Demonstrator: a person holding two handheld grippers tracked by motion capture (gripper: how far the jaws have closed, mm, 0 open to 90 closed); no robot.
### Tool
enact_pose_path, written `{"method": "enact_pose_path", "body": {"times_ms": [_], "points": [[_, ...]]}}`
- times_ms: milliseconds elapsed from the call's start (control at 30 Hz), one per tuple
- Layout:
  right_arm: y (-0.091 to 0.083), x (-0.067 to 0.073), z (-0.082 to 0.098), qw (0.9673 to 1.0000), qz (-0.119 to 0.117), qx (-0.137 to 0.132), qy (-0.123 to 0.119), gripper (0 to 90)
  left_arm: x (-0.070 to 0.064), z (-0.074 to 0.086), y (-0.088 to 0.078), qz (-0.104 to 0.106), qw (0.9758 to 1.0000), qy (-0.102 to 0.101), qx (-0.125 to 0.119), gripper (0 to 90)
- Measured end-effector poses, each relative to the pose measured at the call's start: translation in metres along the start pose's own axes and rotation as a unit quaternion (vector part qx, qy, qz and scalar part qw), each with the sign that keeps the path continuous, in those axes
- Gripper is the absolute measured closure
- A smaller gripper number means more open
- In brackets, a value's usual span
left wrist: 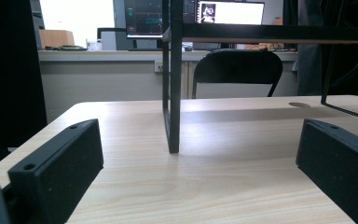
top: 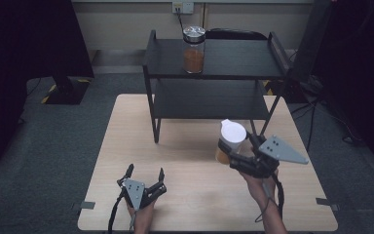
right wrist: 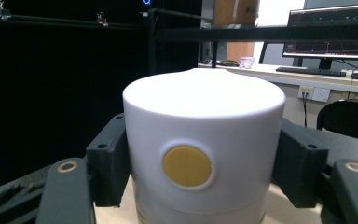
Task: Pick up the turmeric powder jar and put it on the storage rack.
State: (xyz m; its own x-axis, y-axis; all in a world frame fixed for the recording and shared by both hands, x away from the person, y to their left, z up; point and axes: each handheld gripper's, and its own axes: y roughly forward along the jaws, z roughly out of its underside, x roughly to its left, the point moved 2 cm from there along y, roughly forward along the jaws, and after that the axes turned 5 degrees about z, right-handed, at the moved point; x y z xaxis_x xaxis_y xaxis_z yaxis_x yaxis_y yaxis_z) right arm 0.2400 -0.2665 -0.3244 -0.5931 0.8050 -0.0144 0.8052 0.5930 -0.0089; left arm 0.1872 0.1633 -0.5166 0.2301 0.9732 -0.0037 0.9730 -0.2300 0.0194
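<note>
Right gripper (top: 233, 148) clamping white-lidded jar (top: 231, 139) by lid, jaws pressing on both sides, yellow dot on lid (right wrist: 187, 166) facing its camera. Jar hanging above table (top: 126, 146), near right front of black shelf rack (top: 224, 58). Left gripper (top: 146, 176) resting low at table's near edge, jaws apart, holding nothing. Steel-lidded jar (top: 194, 49) already standing on rack's top shelf. Judging progress: pick-up done, jar off table; carrying to shelf and setting down beside other jar seemingly remaining
</note>
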Motion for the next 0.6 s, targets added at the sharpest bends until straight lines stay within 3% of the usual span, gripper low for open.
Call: {"method": "enact_pose_path", "body": {"times_ms": [300,467,600], "points": [[0.017,-0.015,-0.058,0.9997,0.018,-0.009,-0.013,30.5,0.000,0.000,0.000,0.000,1.0000,0.000,0.000,0.0],[0.030,-0.018,-0.081,0.9993,0.030,-0.020,-0.006,30.5,0.000,0.000,0.000,0.000,1.0000,0.000,0.000,0.0],[0.045,-0.015,-0.099,0.9980,0.056,-0.027,-0.010,30.5,0.000,0.000,0.000,0.001,1.0000,0.000,0.000,0.0]]}}
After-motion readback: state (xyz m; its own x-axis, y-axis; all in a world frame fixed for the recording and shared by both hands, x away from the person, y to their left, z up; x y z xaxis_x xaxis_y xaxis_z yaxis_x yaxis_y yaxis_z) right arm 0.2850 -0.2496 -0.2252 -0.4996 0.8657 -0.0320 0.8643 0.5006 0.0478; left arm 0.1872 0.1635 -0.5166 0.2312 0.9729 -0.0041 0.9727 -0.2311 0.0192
